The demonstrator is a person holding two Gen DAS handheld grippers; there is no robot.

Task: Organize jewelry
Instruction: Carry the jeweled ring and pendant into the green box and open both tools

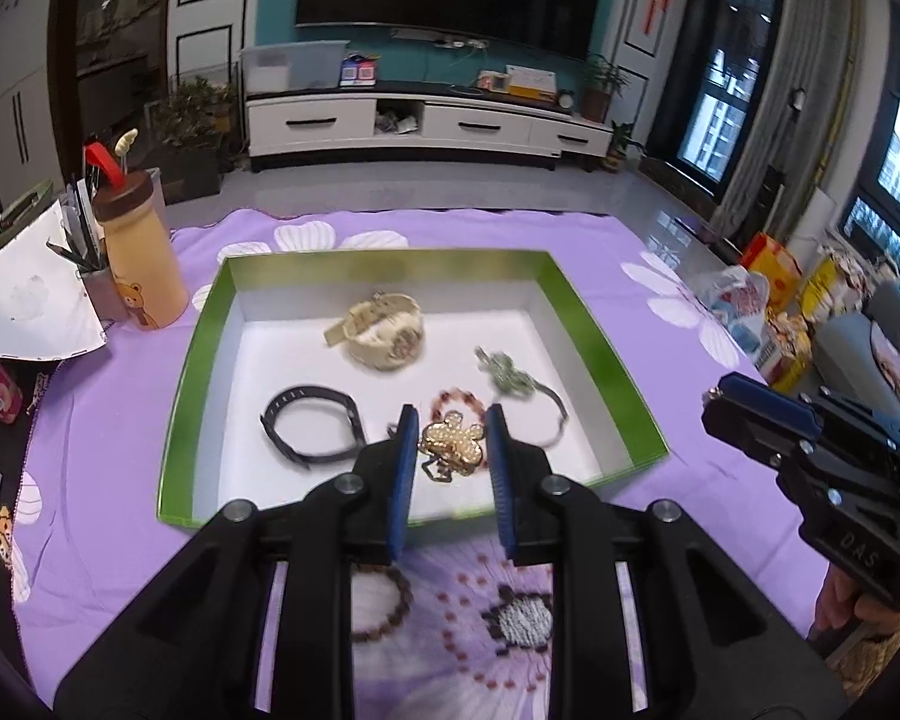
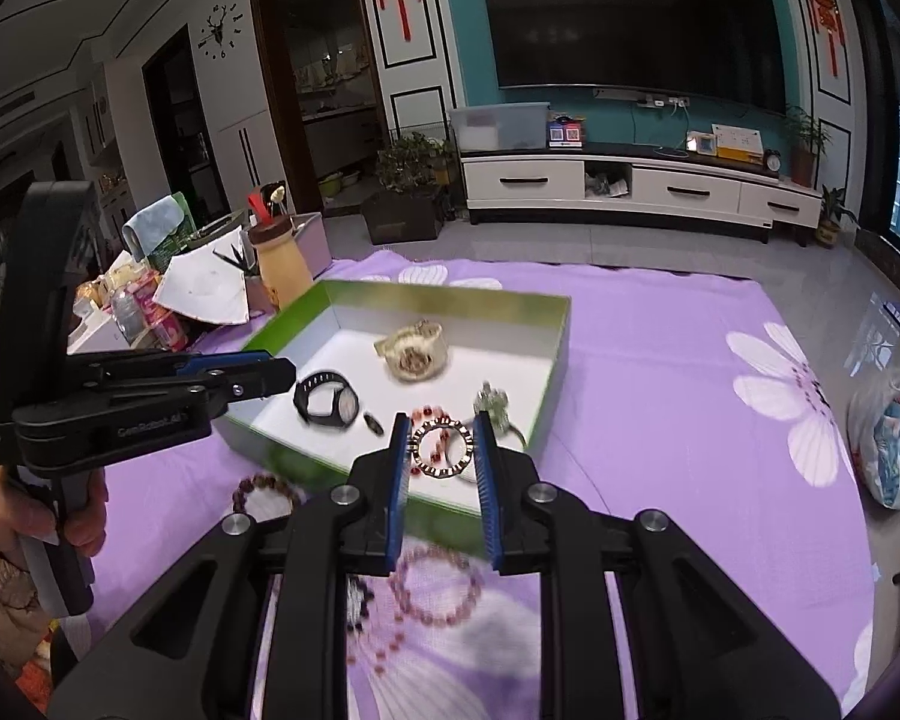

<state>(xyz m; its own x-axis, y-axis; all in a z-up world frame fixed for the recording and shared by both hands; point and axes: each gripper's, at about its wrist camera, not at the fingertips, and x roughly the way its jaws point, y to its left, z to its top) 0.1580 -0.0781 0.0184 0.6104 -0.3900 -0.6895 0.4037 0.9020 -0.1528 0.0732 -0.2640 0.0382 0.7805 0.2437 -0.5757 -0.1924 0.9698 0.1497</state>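
Observation:
A green-walled white box lies on the purple cloth. In it are a cream watch, a black band, a green brooch and a red bead bracelet. My left gripper is shut on a gold flower brooch held over the box's near part. My right gripper is shut on a gold-and-black link bracelet above the box's near wall. A brown bead bracelet and a pink bead bracelet lie on the cloth in front of the box.
A bear bottle, a pen cup and papers stand left of the box. Bags and boxes sit off the table's right side. The other hand-held gripper shows at each view's side.

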